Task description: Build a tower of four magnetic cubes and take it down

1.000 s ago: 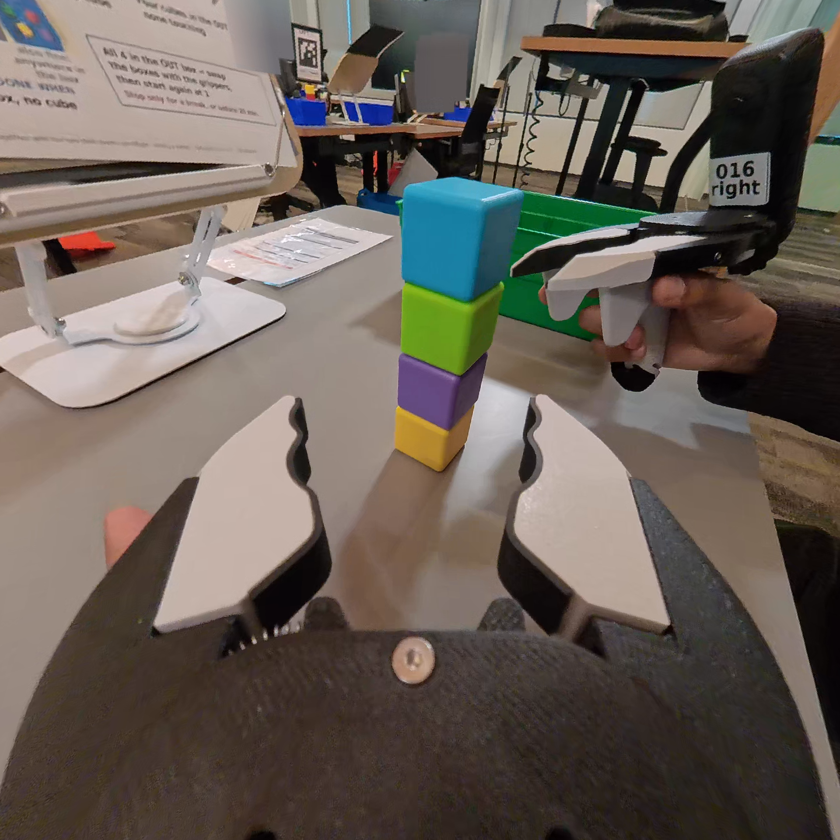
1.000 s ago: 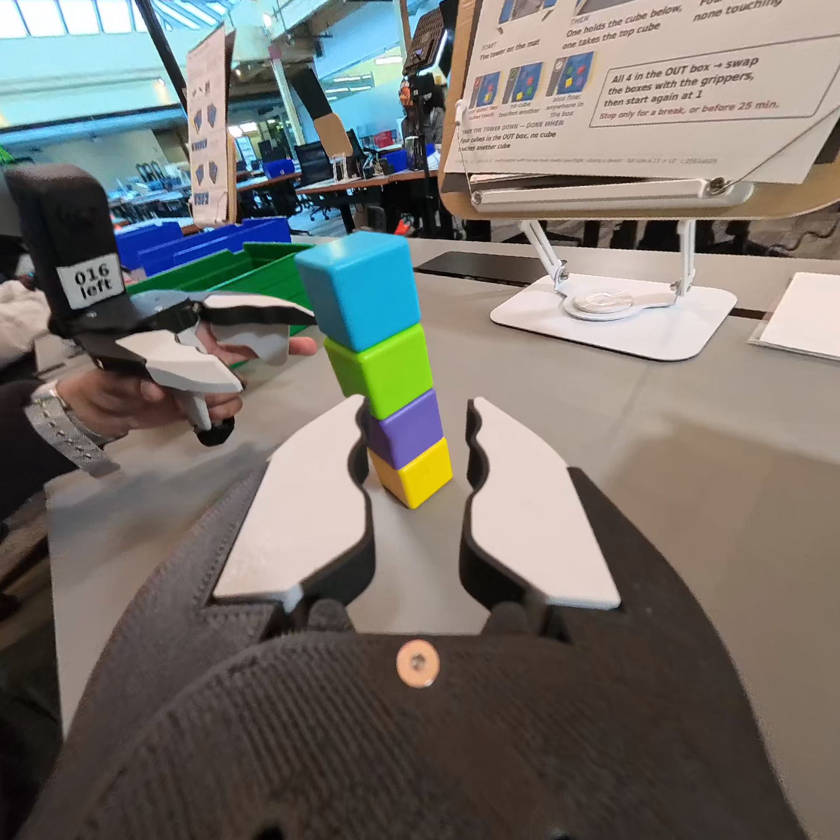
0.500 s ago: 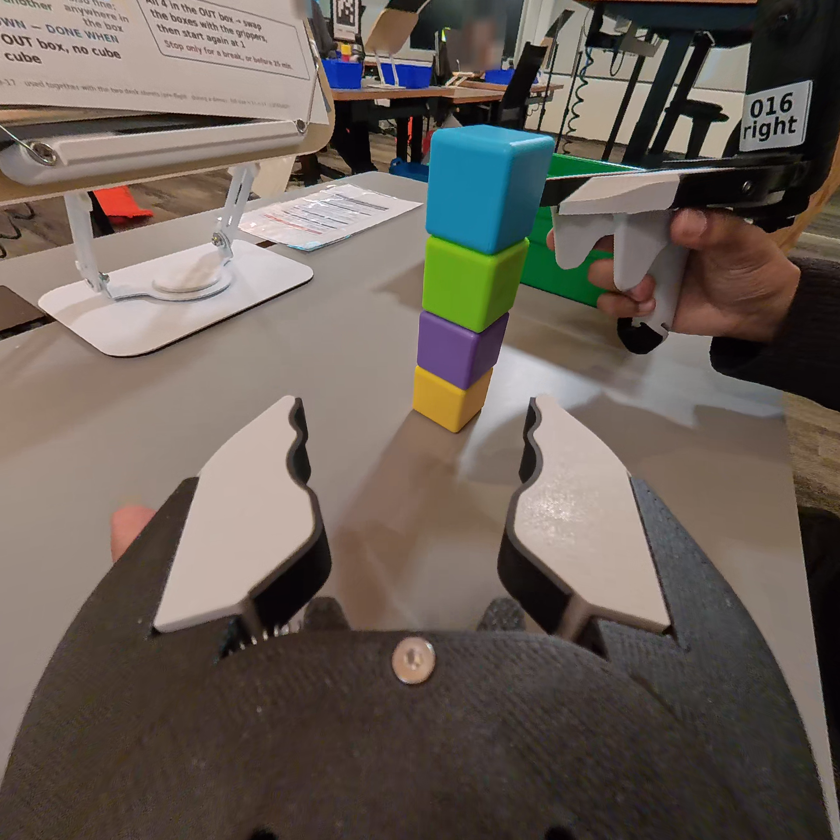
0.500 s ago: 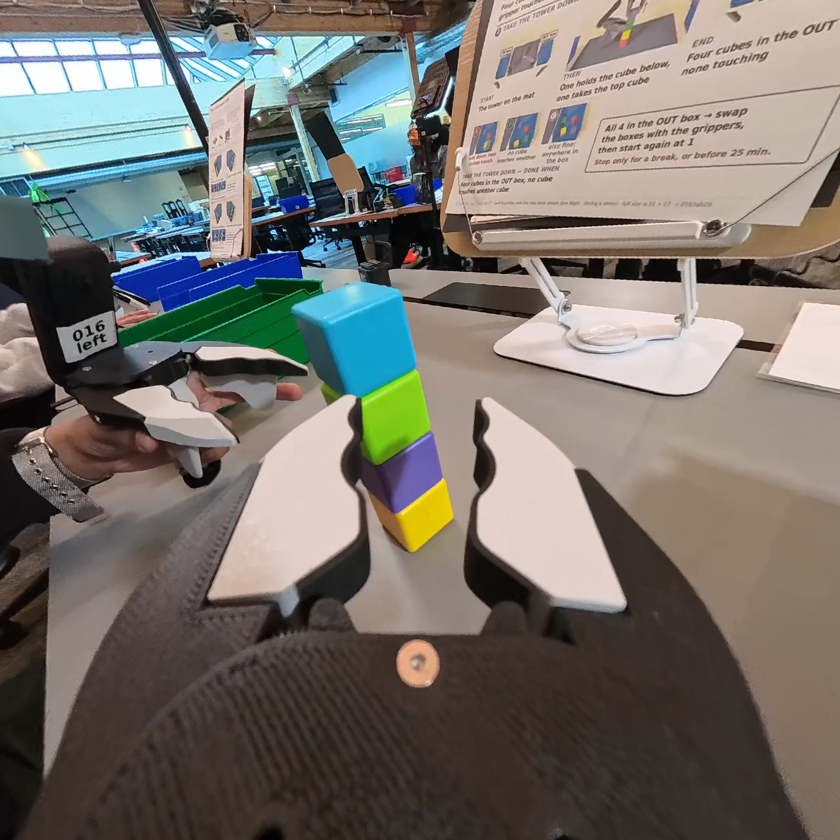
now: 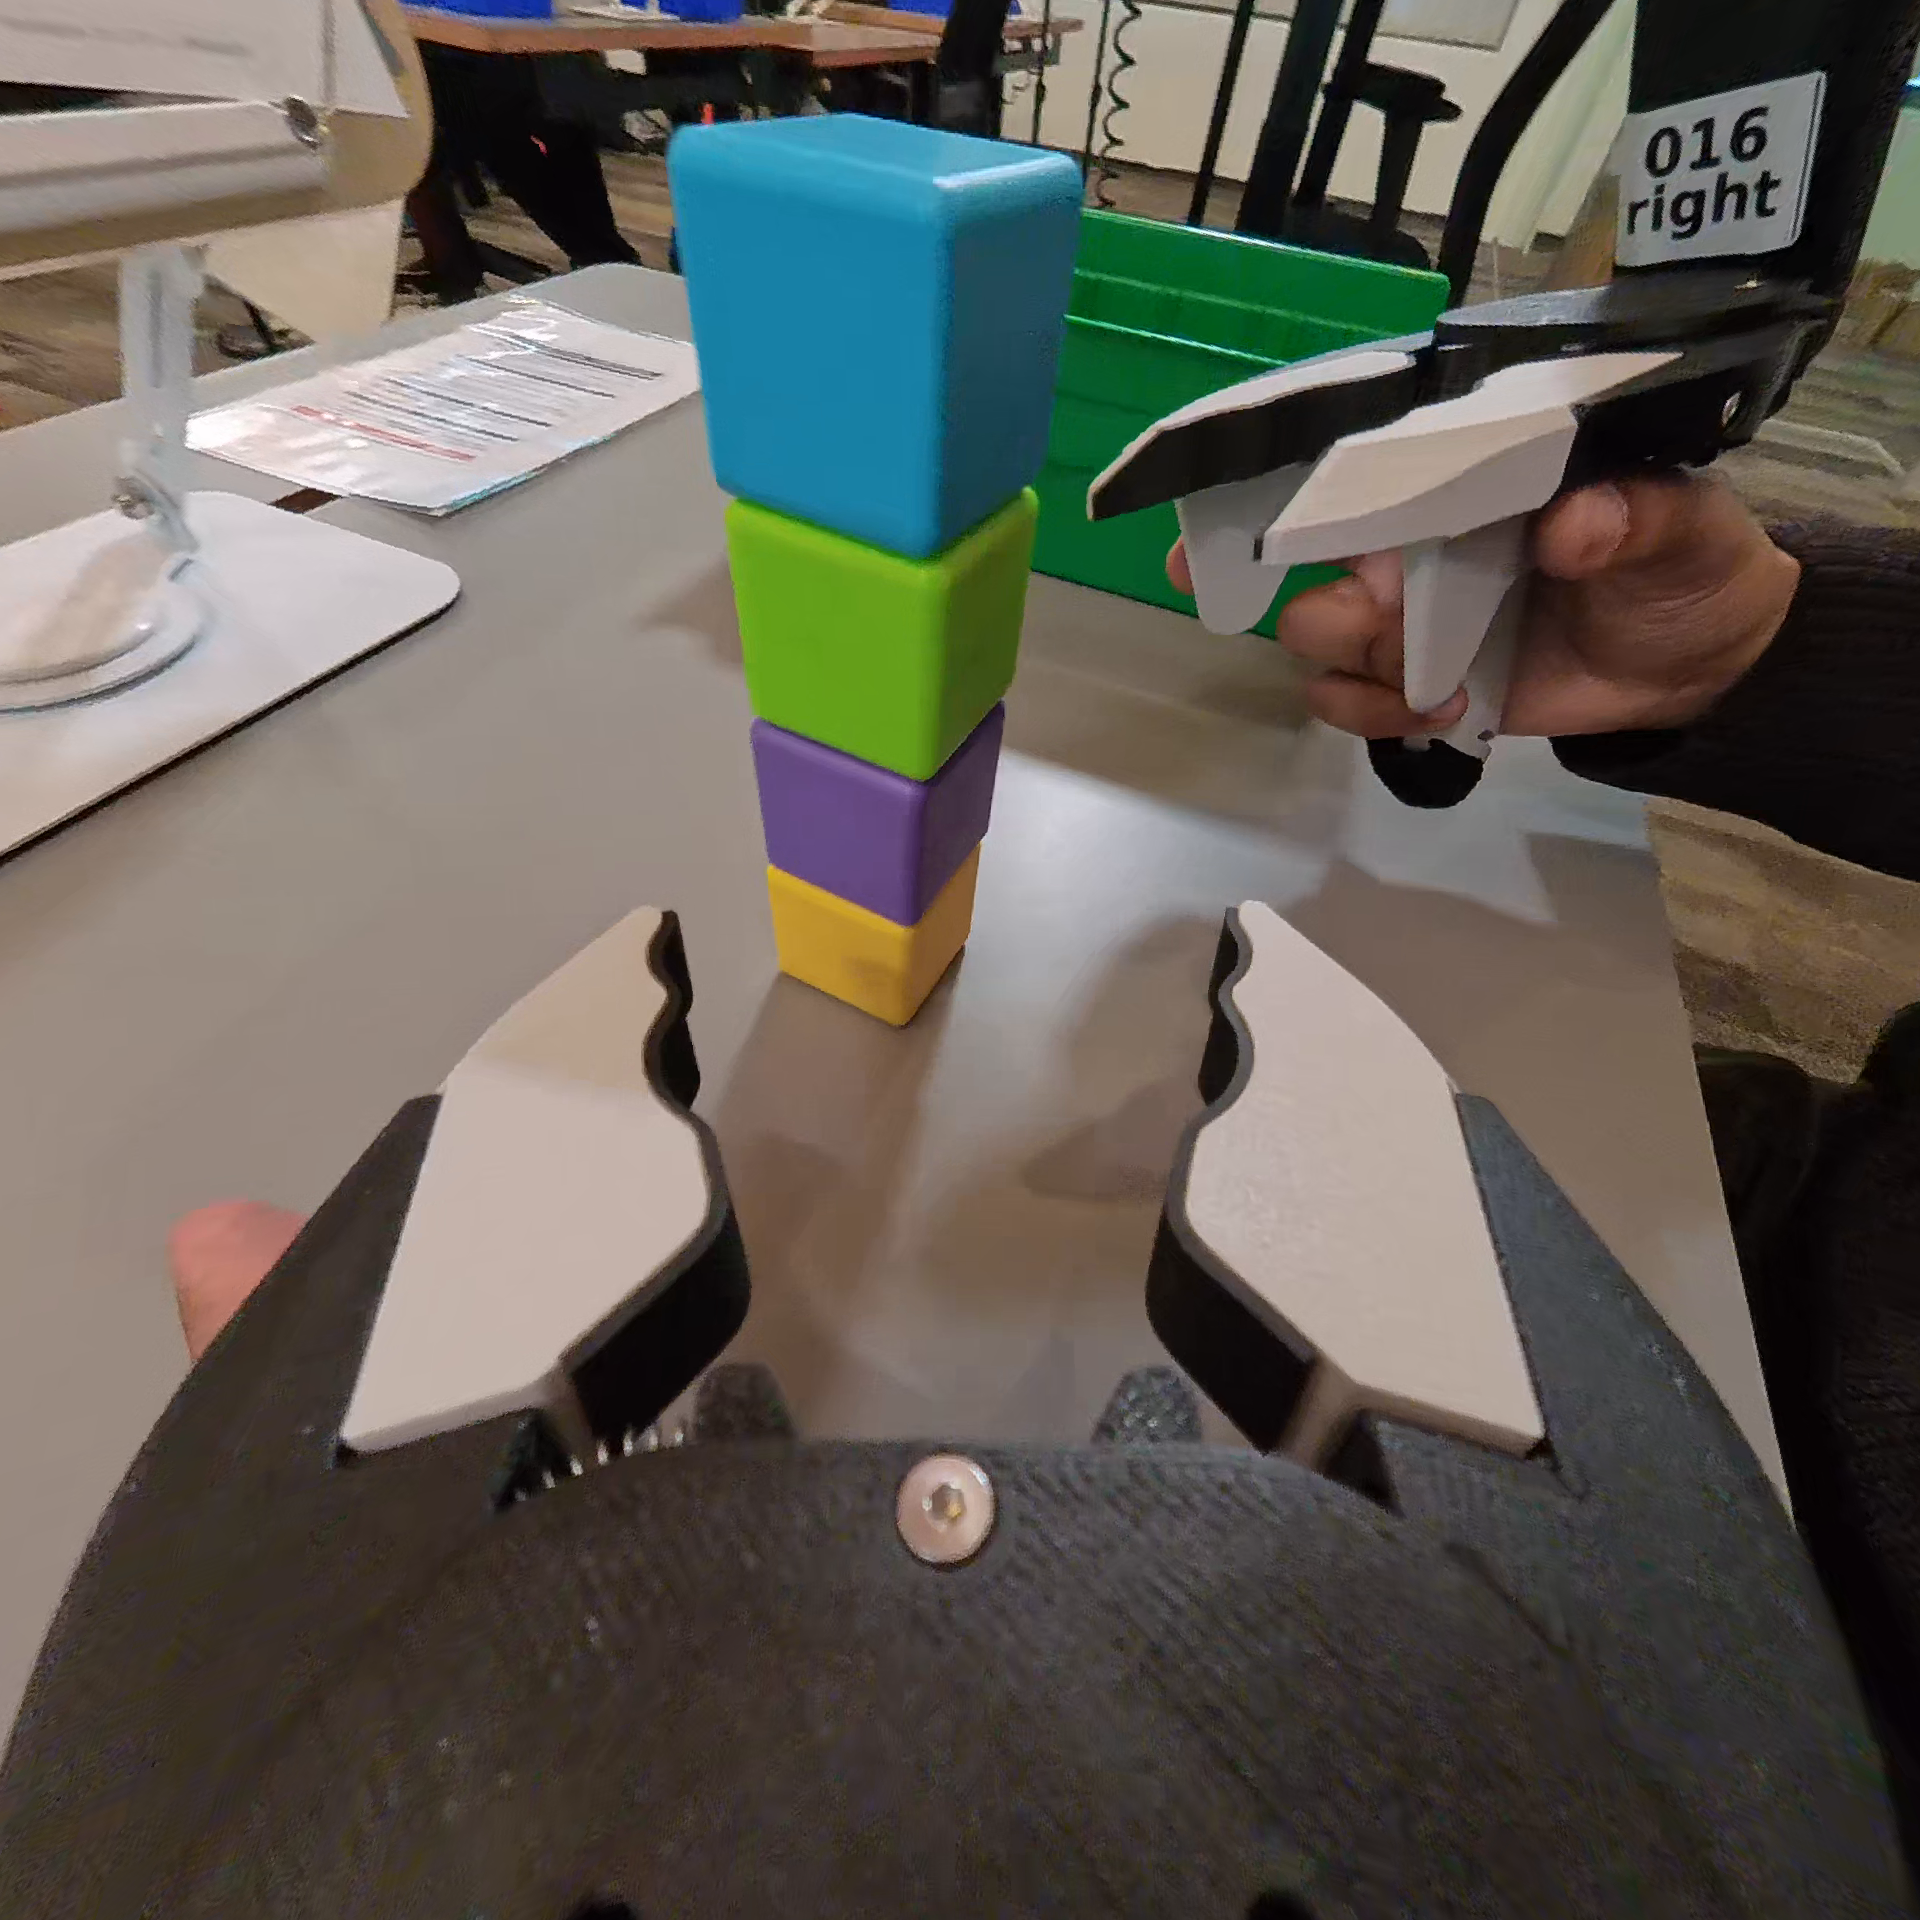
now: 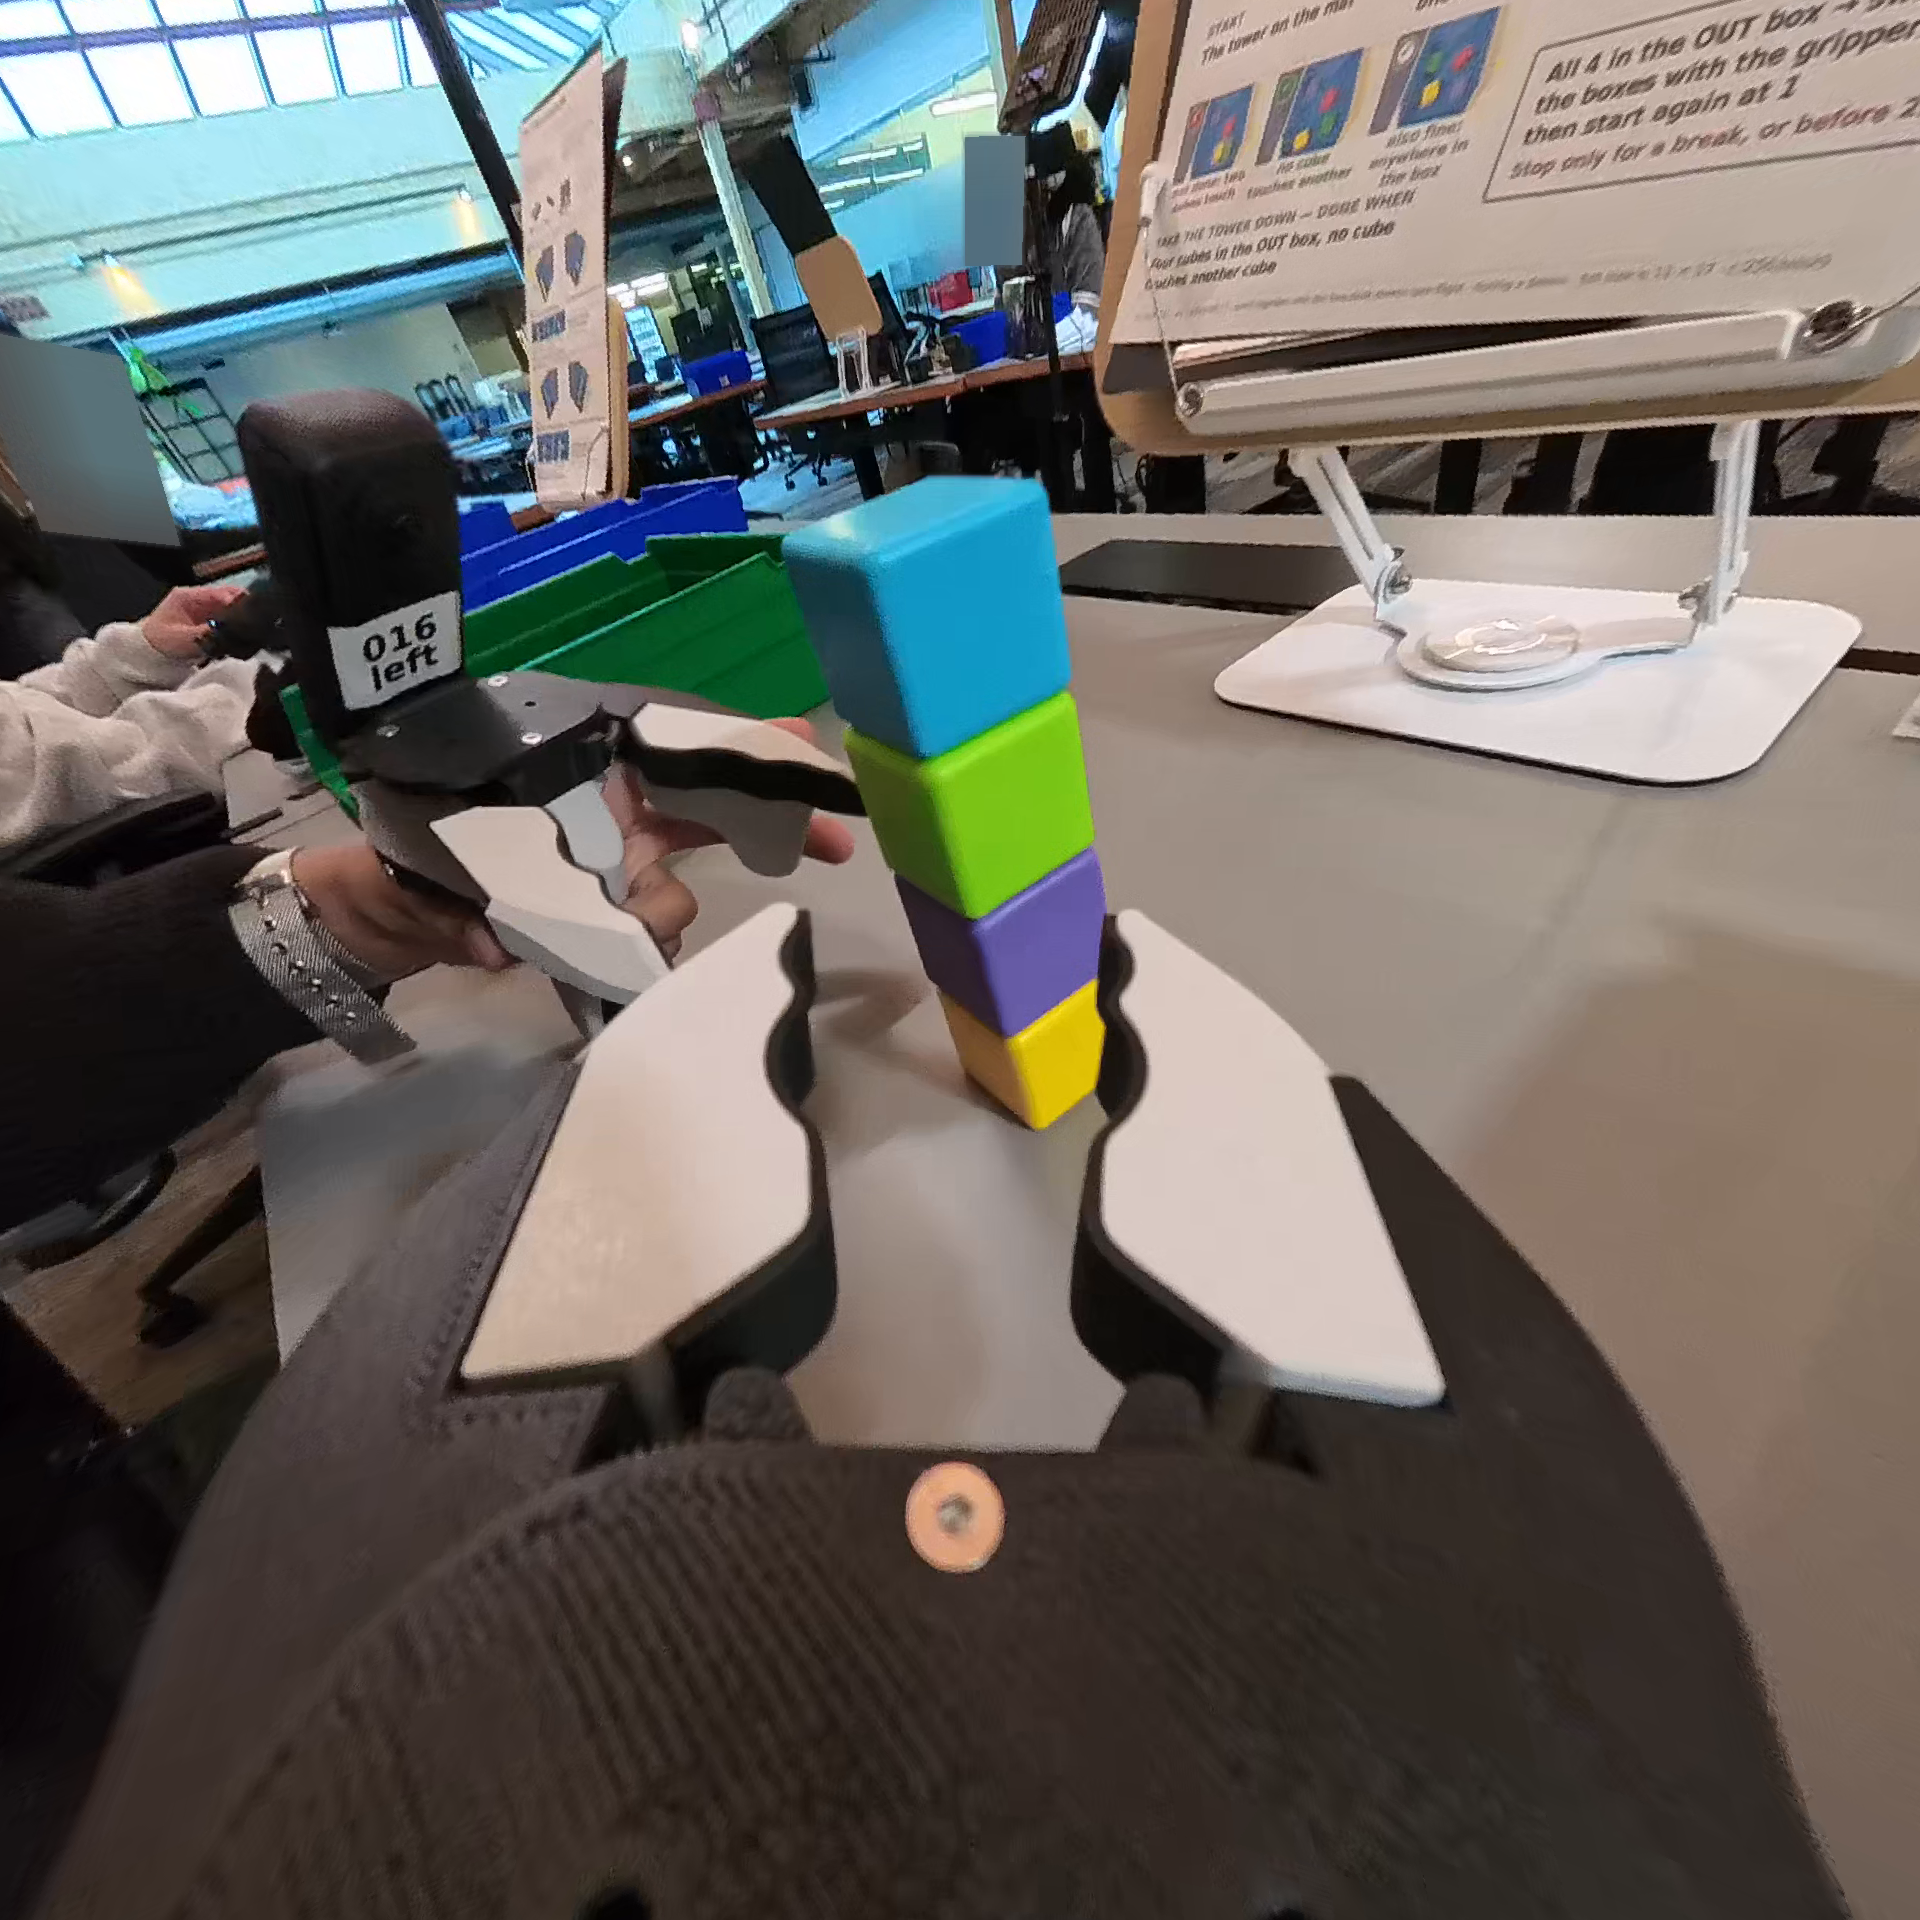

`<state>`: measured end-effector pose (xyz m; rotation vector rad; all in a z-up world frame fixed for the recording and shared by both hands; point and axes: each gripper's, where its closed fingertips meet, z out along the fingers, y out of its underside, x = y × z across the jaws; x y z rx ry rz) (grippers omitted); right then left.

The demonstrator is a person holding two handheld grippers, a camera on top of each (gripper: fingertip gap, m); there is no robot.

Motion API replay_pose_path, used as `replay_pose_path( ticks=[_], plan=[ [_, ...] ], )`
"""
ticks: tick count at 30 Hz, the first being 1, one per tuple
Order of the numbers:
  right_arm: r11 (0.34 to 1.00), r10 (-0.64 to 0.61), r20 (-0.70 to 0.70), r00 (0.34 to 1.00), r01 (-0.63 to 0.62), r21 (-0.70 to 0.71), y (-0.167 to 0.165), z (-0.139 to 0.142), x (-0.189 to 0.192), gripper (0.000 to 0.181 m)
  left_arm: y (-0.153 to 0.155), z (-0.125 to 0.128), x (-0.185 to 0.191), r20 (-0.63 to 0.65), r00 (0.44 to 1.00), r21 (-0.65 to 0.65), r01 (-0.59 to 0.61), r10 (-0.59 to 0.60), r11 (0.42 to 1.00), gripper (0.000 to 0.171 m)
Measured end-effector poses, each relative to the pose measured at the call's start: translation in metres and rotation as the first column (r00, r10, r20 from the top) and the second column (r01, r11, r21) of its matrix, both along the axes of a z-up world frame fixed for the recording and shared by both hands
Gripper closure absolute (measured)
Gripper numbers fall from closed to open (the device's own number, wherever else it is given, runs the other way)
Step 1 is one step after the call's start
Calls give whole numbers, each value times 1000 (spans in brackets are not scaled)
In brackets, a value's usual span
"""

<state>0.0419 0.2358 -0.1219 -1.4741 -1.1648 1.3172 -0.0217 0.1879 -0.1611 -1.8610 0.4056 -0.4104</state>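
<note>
Four-cube tower [image 5: 878, 582] upright on grey table [image 5: 416, 883]: yellow base, purple, green, blue top

A glossy blue plastic cube [image 5: 873, 322] tops a lime-green plastic cube [image 5: 878, 634], a purple plastic cube [image 5: 873, 816] and a yellow plastic cube [image 5: 868, 951] on the plain grey bench [image 5: 416, 831]. Each black textured tool [image 5: 951, 1023] has white fingers [image 5: 561, 1164]. The ribbed plastic bin [image 5: 1226, 343] is green, the stand's flat base [image 6: 1558, 696] white.

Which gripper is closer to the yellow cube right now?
Left, likely. The left gripper is open, low, just short of the yellow cube. The right gripper is open too, off to the side, level with the green cube.
</note>
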Motion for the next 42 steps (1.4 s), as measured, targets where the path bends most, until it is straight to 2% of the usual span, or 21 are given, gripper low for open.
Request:
replay_pose_path(
  ticks=[4,14,18,21,23,25,28,35,38,42],
  plan=[
    [999,-9,26,1000,8,31,-3,-5,6,128,7,-4,9,-15,999,-21,33,-33,999,72],
    [998,-34,42,999,32,44,2,-8,15,128,27,-8,8,-36,999,-2,15,-16,1000,70],
    [999,-28,56,998,26,40,2,-13,13,128,45,7,9,81,997,46,14,-18,999,70],
    [999,-29,80,996,26,44,3,-20,11,129,58,16,15,182,979,80,72,-85,994,71],
    [998,-34,94,995,29,50,5,-24,11,129,60,18,25,222,960,81,159,-173,984,76],
    [998,-40,104,994,34,59,6,-26,11,129,59,15,30,223,952,70,198,-209,978,86],
    [997,-44,104,994,38,61,8,-26,11,130,53,14,28,199,958,86,194,-208,977,118],
    [999,-24,114,993,19,45,6,-30,8,130,37,12,36,148,948,77,272,-281,959,118],
    [998,1,86,996,-6,56,1,-22,9,130,28,12,44,157,924,70,341,-348,937,118],
    [995,75,2,997,-75,61,-10,-4,11,130,27,10,43,131,937,76,315,-323,946,119]
  ],
)
